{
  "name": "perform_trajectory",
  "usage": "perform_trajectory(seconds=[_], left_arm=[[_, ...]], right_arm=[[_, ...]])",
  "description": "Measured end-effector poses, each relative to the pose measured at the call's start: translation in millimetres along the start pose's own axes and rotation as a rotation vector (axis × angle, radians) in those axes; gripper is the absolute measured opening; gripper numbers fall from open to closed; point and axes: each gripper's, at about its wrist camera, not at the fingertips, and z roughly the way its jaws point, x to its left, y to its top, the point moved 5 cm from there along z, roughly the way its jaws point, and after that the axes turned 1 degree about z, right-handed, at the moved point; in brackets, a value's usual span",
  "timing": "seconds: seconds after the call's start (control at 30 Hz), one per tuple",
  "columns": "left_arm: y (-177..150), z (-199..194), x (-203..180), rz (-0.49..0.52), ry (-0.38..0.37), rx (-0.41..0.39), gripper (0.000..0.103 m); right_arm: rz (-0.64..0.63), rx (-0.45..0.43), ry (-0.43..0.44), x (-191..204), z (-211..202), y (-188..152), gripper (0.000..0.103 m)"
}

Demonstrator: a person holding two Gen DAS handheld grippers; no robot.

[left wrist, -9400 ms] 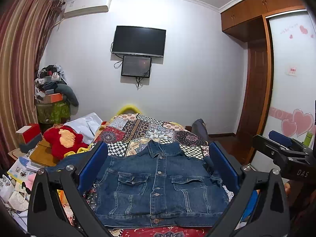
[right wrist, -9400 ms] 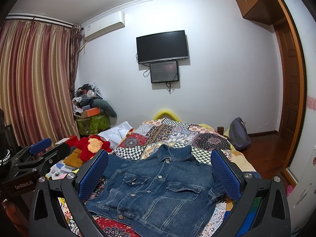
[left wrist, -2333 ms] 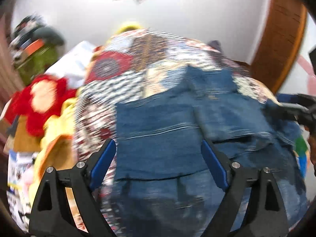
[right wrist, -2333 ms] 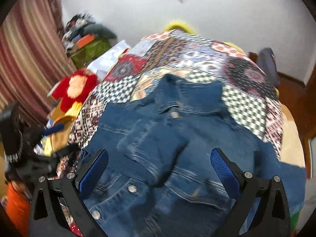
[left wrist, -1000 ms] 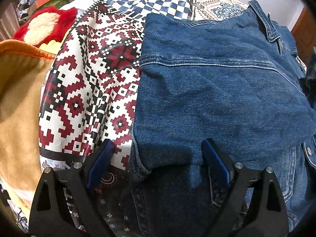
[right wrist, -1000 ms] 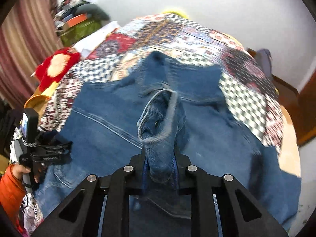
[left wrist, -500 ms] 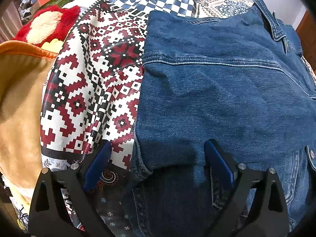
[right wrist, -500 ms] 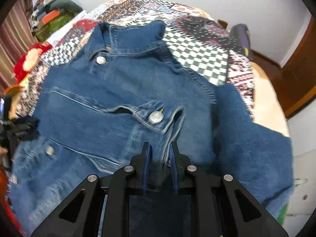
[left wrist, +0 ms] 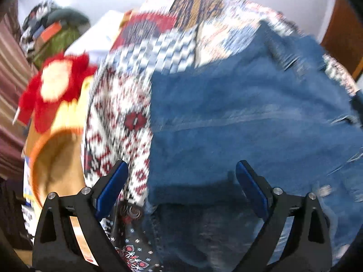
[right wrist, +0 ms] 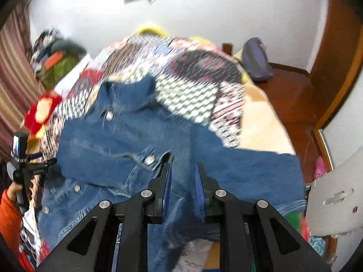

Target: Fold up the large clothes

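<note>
The right gripper (right wrist: 182, 184) pinches the blue denim jacket (right wrist: 136, 140); the left gripper (left wrist: 180, 189) hangs released. Draw the fold across evenly, keeping the edge taut.

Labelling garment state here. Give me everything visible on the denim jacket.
The denim jacket is blue, mid-wash cotton-like denim with metal buttons, a collar at the far end and a flapped chest pocket. It lies front up on the patterned bedspread. Its side toward the left tongs is folded inward over the body; the sleeve on the other side is spread out. The right tongs are shut on a pinch of its fabric near the pocket; the left tongs are open above it. Frames are blurred.
</note>
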Motion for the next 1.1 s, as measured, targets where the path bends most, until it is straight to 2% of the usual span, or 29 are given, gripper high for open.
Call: perform_trajectory(seconds=[0.1, 0.23, 0.37, 0.43, 0.53, 0.57, 0.63, 0.8, 0.83, 0.87, 0.9, 0.93, 1.0, 1.1], left_arm=[[23, -26, -20, 0.032, -0.035, -0.066, 0.096], [48, -52, -60, 0.076, -0.093, -0.134, 0.097], [58, -60, -103, 0.131, -0.142, -0.148, 0.097], [60, -58, -127, 0.167, -0.157, -0.140, 0.097], [55, -54, -163, 0.223, -0.184, -0.121, 0.097], [52, -50, -175, 0.244, -0.197, -0.112, 0.097], [46, -42, -198, 0.292, -0.208, -0.092, 0.097], [35, -12, -240, 0.374, -0.227, -0.017, 0.097], [32, -4, -250, 0.389, -0.233, 0.012, 0.097], [30, 3, -257, 0.399, -0.241, 0.035, 0.097], [26, 10, -265, 0.411, -0.249, 0.058, 0.097], [25, 14, -270, 0.418, -0.242, 0.065, 0.097], [24, 20, -275, 0.422, -0.219, 0.067, 0.097], [30, 27, -273, 0.385, -0.243, 0.092, 0.097]], right_arm=[[0.080, -0.028, -0.008, -33, -19, 4, 0.017], [0.170, -0.022, -0.031, -80, -26, -2, 0.017], [0.259, 0.053, -0.068, -126, 0, -16, 0.017], [0.279, 0.128, -0.100, -145, 24, -27, 0.017], [0.218, 0.269, -0.207, -167, 62, -53, 0.017], [0.191, 0.279, -0.210, -169, 68, -59, 0.017], [0.137, 0.244, -0.200, -171, 66, -65, 0.017], [0.053, 0.243, -0.258, -177, 57, -73, 0.018], [0.052, 0.244, -0.262, -179, 55, -74, 0.029], [0.049, 0.246, -0.309, -185, 51, -75, 0.041], [0.039, 0.239, -0.377, -191, 50, -76, 0.073], [0.026, 0.220, -0.405, -192, 46, -77, 0.085], [0.043, 0.202, -0.359, -198, 41, -82, 0.085], [0.188, 0.191, -0.246, -213, 32, -86, 0.085]])
